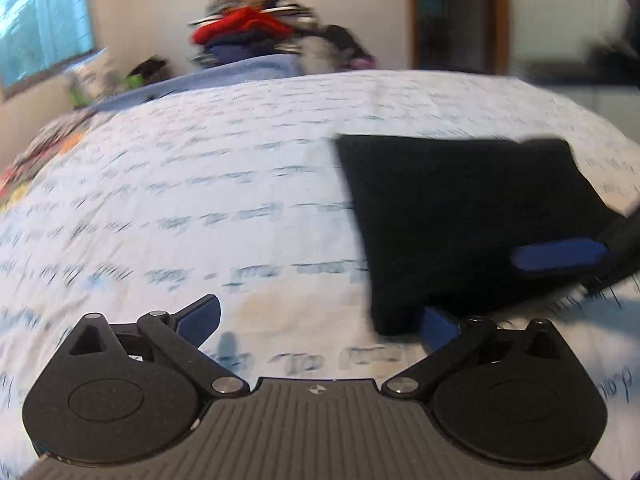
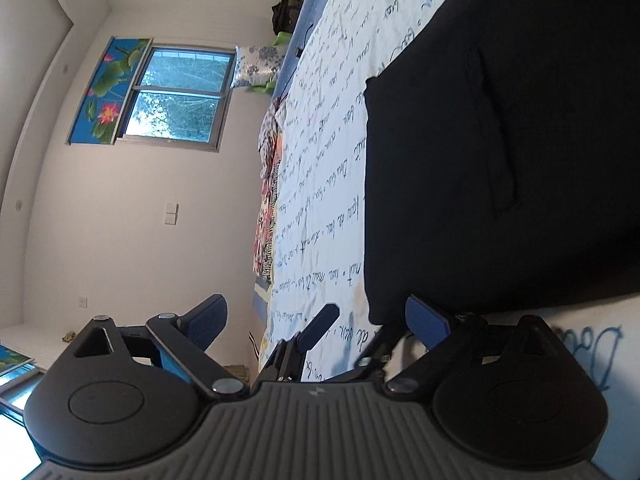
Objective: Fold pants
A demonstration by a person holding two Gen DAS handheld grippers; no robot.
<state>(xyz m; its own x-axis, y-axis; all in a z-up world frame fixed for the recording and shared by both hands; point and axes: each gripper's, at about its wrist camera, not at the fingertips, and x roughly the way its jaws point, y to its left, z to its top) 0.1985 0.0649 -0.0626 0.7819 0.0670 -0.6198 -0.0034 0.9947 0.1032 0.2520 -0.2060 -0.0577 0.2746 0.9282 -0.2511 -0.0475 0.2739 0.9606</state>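
The black pants (image 1: pixel 464 216) lie folded into a flat rectangle on the white bed sheet with blue handwriting print (image 1: pixel 200 200). My left gripper (image 1: pixel 320 320) is open and empty, low over the sheet, with the pants' near left corner by its right finger (image 1: pixel 438 326). The right gripper's blue finger (image 1: pixel 560 256) lies on the pants' right edge in the left wrist view. In the rolled right wrist view the pants (image 2: pixel 520 140) fill the right side. My right gripper (image 2: pixel 316 320) is open, and the left gripper's finger (image 2: pixel 320 326) shows between its fingers.
A heap of clothes with a red item (image 1: pixel 248 28) sits at the bed's far end on a blue blanket (image 1: pixel 240 72). A patterned quilt (image 1: pixel 36 152) hangs at the bed's left edge. A window (image 2: pixel 176 96) and white wall lie beyond the bed.
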